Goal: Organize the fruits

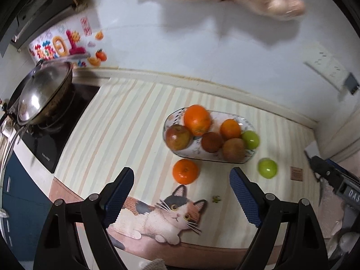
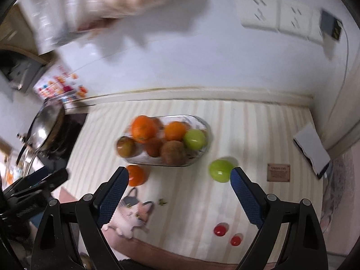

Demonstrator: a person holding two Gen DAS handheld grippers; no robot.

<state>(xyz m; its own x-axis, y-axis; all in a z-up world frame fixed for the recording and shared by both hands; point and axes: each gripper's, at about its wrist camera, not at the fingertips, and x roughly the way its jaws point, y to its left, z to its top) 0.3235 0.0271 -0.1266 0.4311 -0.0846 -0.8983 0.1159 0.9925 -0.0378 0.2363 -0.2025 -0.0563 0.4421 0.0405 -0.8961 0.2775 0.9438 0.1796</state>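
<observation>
Left wrist view: the left gripper (image 1: 181,181) hangs with jaws spread wide and nothing between them, over the cat picture (image 1: 171,216) on the striped mat (image 1: 112,123). Just ahead a loose orange (image 1: 185,171) lies on the mat, close beside the oval dish (image 1: 167,121), likely the next pick since it sits centred between the fingers. The right gripper (image 2: 180,177) is likewise released and empty; a loose green apple (image 2: 220,170) rests by its right finger, with two small red fruits (image 2: 220,229) nearer. Farther off, the dish already holds oranges, apples and brown fruit, so gathering is partly done. Beyond stands a lidded wok (image 1: 45,92)
</observation>
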